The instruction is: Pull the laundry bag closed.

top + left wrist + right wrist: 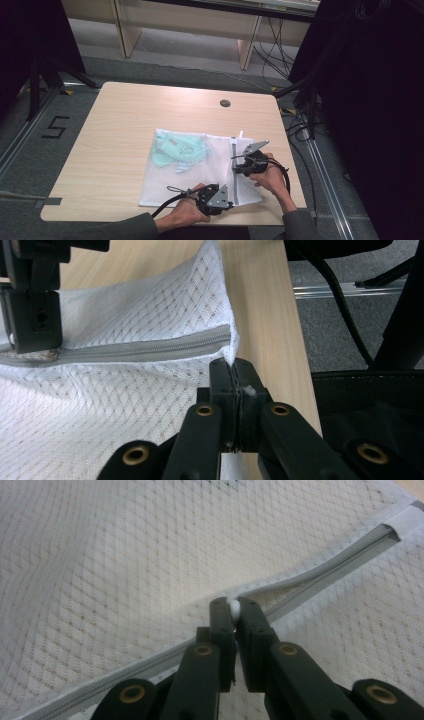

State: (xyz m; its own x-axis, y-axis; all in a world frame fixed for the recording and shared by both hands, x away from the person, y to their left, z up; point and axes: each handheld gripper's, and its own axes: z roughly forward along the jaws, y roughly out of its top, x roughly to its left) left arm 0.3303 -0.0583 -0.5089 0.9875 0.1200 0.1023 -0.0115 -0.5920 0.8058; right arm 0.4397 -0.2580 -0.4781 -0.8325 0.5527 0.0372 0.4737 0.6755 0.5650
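One white mesh bag (200, 172) lies flat on the wooden surface (120, 130), close to the near edge and a bit to the right of the middle. Everything else here sits around this bag.

At the bag's near right corner is the left gripper (231, 202). In the left gripper view its two black jaws are squeezed tight on the bag's corner edge (233, 362), right at the end of the grey zipper (150, 347).

A little farther along the bag's right side is the right gripper (235, 164). In the right gripper view it (234, 611) is pinched shut on the small white zipper pull (233, 610), which sits on the zipper line.

There is one zipper, and it runs up the right side of the bag from near to far.

Inside the bag, toward its far left part, is a light green cloth thing (176, 150). It shows through the mesh.

Past the bag, near the far edge of the surface, is one small round dark hole (225, 103).

Left of the bag, down on the grey floor, a black "5" (54, 127) is marked.
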